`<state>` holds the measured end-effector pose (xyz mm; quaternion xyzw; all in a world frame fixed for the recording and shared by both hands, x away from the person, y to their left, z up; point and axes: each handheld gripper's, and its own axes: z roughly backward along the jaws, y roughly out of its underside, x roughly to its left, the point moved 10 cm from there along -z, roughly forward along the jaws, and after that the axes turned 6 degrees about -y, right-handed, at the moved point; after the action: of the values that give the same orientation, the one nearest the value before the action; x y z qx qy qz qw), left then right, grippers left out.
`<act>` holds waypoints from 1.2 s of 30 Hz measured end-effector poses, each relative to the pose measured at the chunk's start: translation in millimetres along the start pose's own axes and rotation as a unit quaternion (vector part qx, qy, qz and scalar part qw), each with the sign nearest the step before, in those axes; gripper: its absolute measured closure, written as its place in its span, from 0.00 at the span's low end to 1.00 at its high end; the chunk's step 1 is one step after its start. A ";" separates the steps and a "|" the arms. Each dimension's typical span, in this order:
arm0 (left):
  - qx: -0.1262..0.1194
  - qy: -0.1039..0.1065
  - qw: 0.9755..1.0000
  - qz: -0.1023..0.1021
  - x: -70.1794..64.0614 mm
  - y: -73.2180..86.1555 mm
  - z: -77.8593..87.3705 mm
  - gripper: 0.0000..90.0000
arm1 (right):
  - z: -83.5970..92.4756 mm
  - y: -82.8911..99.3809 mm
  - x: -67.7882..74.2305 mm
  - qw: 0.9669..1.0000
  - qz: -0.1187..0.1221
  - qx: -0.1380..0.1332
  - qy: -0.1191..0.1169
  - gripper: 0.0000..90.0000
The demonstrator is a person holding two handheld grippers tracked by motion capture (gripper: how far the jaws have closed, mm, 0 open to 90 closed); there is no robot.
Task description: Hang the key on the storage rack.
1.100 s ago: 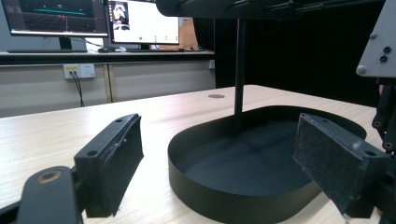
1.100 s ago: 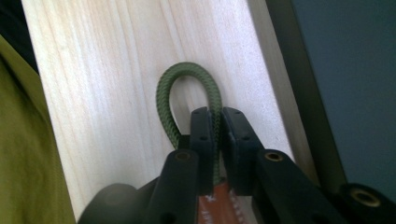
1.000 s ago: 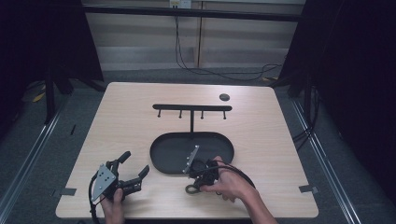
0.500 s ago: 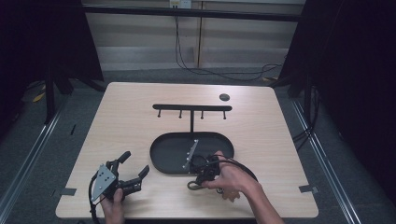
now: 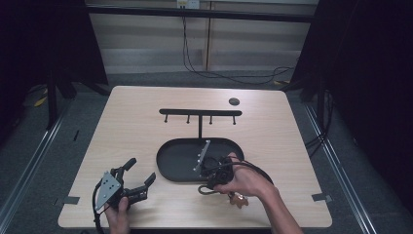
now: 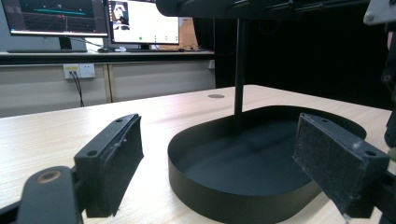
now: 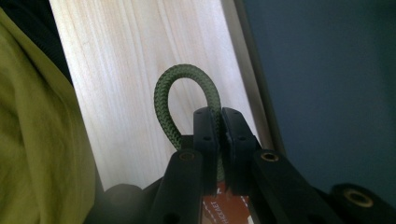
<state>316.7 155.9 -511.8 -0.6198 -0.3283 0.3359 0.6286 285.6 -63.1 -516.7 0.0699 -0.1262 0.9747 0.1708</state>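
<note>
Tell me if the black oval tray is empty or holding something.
Empty: the black oval tray shows a bare floor in the left gripper view, with just the stand's thin black post rising from it.

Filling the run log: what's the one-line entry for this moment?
left gripper: open, idle | right gripper: shut on green cord loop | black tray: empty

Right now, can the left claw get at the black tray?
Probably yes. The left claw is open and empty, and the black tray sits right ahead of its jaws with bare tabletop between; the right claw, holding a green cord loop, stays off that path.
</note>
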 end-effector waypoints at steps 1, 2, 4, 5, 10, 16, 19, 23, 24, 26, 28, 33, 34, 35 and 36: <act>0.000 0.000 1.000 0.001 -0.2 0.0 0.0 0.17 | 5.2 0.5 -0.8 1.000 0.000 0.001 0.002 0.95; 0.000 0.000 1.000 0.001 -0.2 0.0 0.0 0.17 | 5.2 0.5 -0.8 1.000 0.000 0.001 0.002 0.95; 0.000 0.000 1.000 0.002 -0.1 0.0 -0.1 0.17 | 12.0 0.4 -3.3 1.000 0.004 0.000 0.009 0.95; 0.000 0.000 1.000 0.002 -0.1 0.0 -0.1 0.17 | 13.6 0.9 -2.2 1.000 -0.003 0.003 0.006 0.95; 0.000 0.000 1.000 0.002 -0.1 0.0 -0.1 0.17 | 22.6 -0.3 -5.4 1.000 0.003 0.005 0.013 0.95; 0.000 0.000 1.000 0.000 0.0 0.0 0.0 0.17 | 39.2 -3.7 -4.8 1.000 0.005 0.010 0.013 0.95; 0.000 0.000 1.000 0.002 -0.2 0.0 -0.1 0.17 | 43.8 -4.2 -4.6 1.000 -0.001 0.013 0.013 0.95; 0.000 0.000 1.000 0.000 0.0 0.0 0.0 0.17 | 52.0 -5.0 -7.8 1.000 0.001 0.024 0.017 0.95; 0.000 0.000 1.000 0.001 -0.2 0.0 0.0 0.17 | 54.8 -6.0 -7.9 1.000 0.000 0.025 0.018 0.95; 0.000 0.000 1.000 0.000 0.0 0.0 0.0 0.17 | 60.5 -8.5 -9.4 0.999 -0.002 0.022 0.024 0.95; 0.000 0.000 1.000 0.000 0.0 0.0 0.0 0.17 | 64.7 -10.8 -9.8 1.000 0.001 0.019 0.024 0.95; 0.000 0.000 1.000 0.000 0.1 0.1 0.1 0.17 | 76.2 -14.0 -12.0 1.000 0.001 0.014 0.028 0.95; 0.000 0.000 1.000 0.001 -0.1 0.0 0.0 0.17 | 77.2 -14.4 -12.5 1.000 0.003 0.013 0.028 0.95; 0.000 0.000 1.000 0.001 -0.1 0.0 0.0 0.17 | 77.2 -14.4 -12.5 1.000 0.003 0.013 0.028 0.95; 0.000 0.000 1.000 0.002 -0.2 0.0 0.0 0.17 | 78.3 -14.2 -12.8 0.999 0.002 0.014 0.029 0.95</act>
<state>316.6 155.8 -511.8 -0.6204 -0.3275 0.3369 0.6280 309.7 -75.4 -440.8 0.0440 -0.1074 0.9784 0.1712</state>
